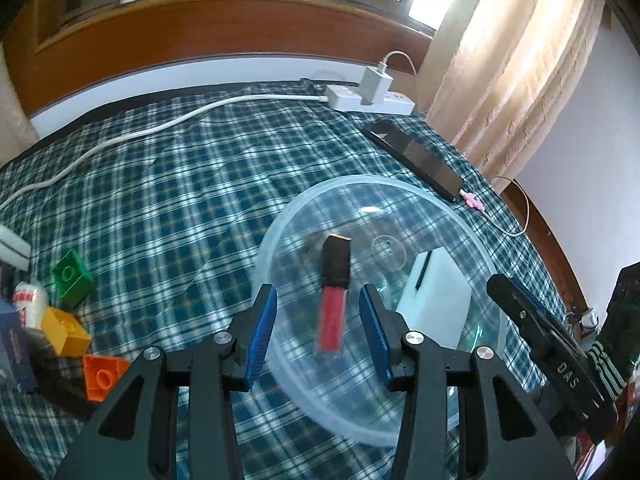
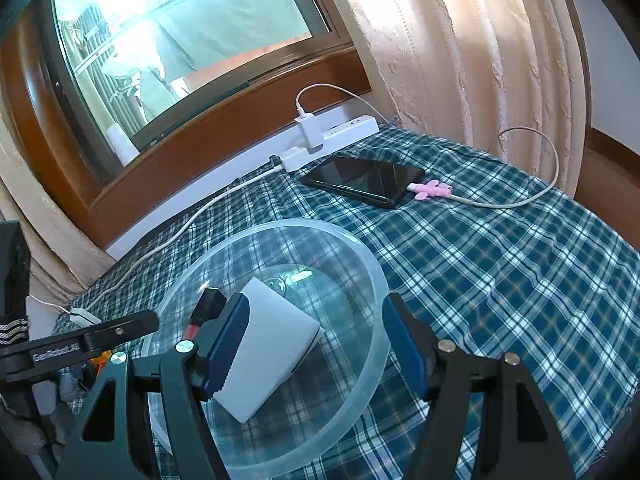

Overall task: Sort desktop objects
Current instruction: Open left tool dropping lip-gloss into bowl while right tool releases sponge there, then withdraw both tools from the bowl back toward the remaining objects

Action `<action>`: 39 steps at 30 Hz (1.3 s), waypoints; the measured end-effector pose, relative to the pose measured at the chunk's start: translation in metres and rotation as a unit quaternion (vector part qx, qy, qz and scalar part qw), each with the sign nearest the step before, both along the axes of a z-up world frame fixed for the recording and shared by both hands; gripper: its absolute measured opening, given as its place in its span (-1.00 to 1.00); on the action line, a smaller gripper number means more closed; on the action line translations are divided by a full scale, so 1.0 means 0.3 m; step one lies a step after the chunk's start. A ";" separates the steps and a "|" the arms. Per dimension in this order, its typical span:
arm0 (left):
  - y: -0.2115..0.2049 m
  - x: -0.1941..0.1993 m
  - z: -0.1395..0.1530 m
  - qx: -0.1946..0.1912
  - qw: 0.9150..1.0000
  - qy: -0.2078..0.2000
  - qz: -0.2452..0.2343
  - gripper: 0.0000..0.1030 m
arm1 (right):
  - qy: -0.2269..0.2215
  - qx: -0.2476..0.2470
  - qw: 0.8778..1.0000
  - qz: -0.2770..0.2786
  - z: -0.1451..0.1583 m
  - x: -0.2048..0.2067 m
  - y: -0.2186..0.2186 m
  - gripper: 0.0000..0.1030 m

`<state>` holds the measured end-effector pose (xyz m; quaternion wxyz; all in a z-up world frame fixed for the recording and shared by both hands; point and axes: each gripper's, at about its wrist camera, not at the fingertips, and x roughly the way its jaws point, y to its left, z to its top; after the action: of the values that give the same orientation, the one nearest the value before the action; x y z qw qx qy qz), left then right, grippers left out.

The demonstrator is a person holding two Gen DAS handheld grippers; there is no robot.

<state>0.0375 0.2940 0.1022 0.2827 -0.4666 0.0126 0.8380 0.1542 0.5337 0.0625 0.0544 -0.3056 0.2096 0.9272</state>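
Note:
A clear plastic bowl (image 1: 280, 236) sits on the plaid cloth. Over it is a red lip gloss tube with a black cap (image 1: 334, 300), blurred, between my open left gripper's (image 1: 318, 336) blue pads without touching them. A white box (image 1: 434, 304) lies in the bowl. In the right wrist view my right gripper (image 2: 316, 344) is open over the bowl (image 2: 368, 264), its left pad next to the white box (image 2: 272, 344). The lip gloss cap (image 2: 208, 304) shows behind that pad. The right gripper (image 1: 536, 328) shows at the right in the left wrist view.
Green (image 1: 72, 278), yellow (image 1: 66, 330) and orange (image 1: 102, 376) toy bricks and other small items lie at the left. A black phone (image 2: 364, 180) on a charging cable, a white power strip (image 2: 332, 136) and its cord (image 1: 120, 140) lie at the far side by the window.

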 end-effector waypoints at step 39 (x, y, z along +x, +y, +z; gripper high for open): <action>-0.651 0.119 -0.049 0.038 0.988 -0.021 0.151 -0.10 | -0.013 0.023 0.987 0.156 0.062 0.017 -0.477 0.49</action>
<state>0.0731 0.0988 0.0875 0.1709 -0.4698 -0.0959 0.8607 0.1594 0.3906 0.0810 -0.0816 -0.3449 0.1372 0.9250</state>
